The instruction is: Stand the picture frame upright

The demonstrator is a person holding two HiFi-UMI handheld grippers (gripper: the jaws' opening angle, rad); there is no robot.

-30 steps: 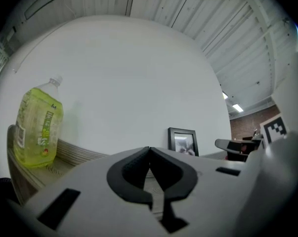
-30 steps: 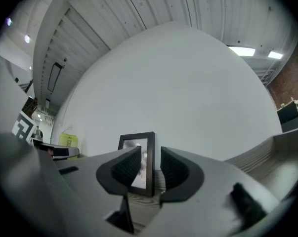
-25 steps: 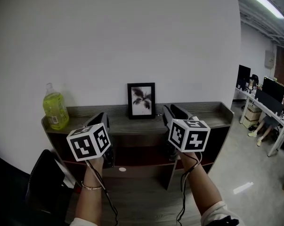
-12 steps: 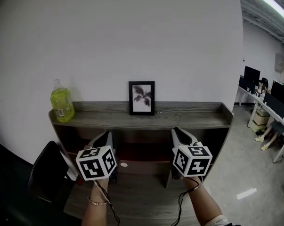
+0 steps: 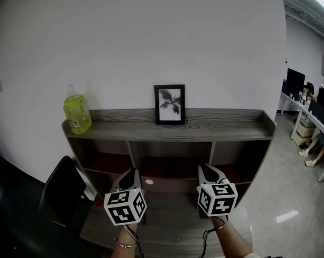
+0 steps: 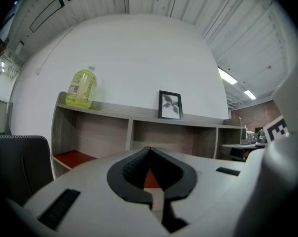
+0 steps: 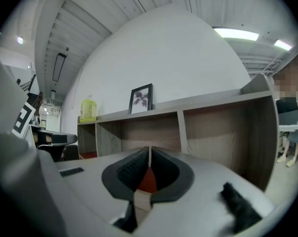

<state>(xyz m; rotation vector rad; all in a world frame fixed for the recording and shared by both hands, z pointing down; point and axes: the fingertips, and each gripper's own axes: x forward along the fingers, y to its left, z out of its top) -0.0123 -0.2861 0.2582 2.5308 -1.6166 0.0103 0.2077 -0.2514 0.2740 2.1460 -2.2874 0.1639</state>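
Head view: the frame [image 5: 170, 104] stands upright on the shelf [image 5: 226, 129] top, against the wall, with a bottle [image 5: 77, 110] towards the left end. The left gripper [image 5: 131, 172] and right gripper [image 5: 205, 169] hang low, well apart from the frame.
Left gripper view: jaws together, nothing between.
Right gripper view: jaws together, nothing between.

Bottle [image 5: 77, 110] left of frame [image 5: 170, 104], wide gap between

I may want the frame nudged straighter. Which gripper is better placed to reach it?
Right, narrowly. The left gripper and right gripper both hang shut and empty below the shelf top. The upright picture frame stands between them, slightly nearer the right.
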